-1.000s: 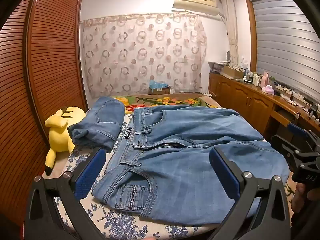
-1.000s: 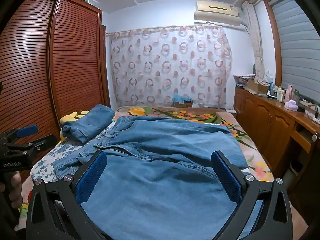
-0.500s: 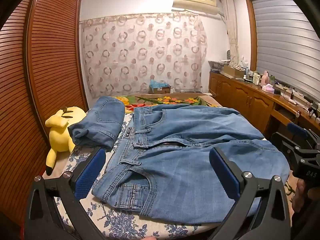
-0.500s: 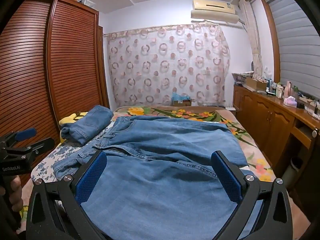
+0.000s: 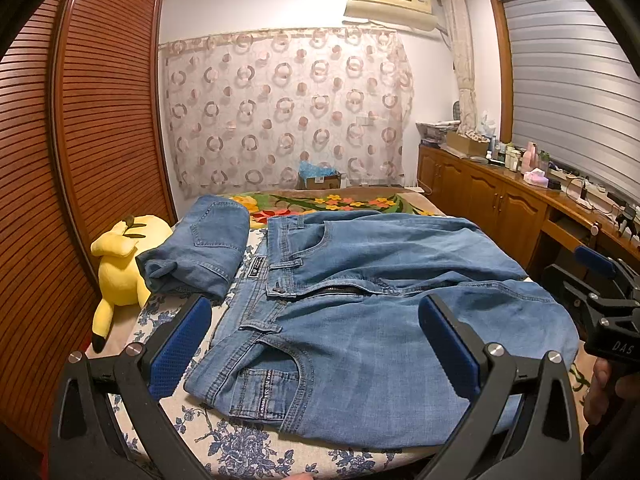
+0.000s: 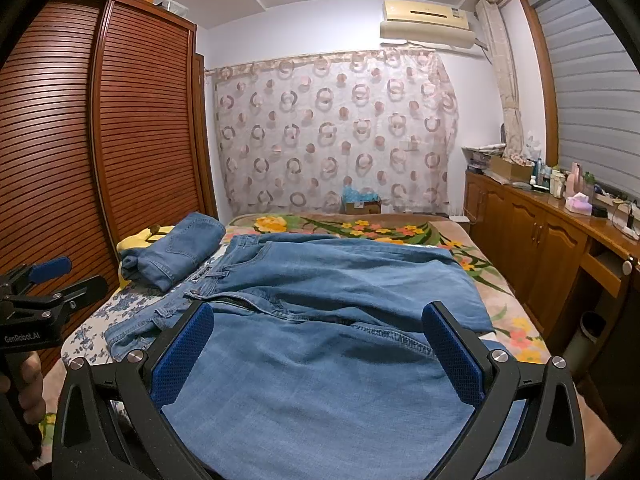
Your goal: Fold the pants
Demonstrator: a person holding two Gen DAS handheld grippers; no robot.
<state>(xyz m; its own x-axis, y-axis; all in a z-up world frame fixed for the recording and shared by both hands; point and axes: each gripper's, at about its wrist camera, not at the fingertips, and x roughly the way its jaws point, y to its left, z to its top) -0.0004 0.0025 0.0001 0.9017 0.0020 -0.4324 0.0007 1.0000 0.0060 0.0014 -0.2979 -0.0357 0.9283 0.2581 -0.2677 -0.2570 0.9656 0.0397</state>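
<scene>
Starting at the left, one folded pair [image 5: 200,248] sits by the yellow toy [image 5: 124,264]. Big jeans [image 5: 360,320] lie flat on the bed [image 5: 248,444], not folded yet. Left gripper [image 5: 312,352] and right gripper [image 6: 316,356] both gape wide, holding nothing.

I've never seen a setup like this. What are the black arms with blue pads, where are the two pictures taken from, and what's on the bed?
A person holds tongs in each hand, with a camera on each looking along its fingers. One picture is from the left tongs, the other from the right tongs. Both are open and hold nothing. On the bed lie spread jeans, a folded pair and a yellow plush toy.
</scene>
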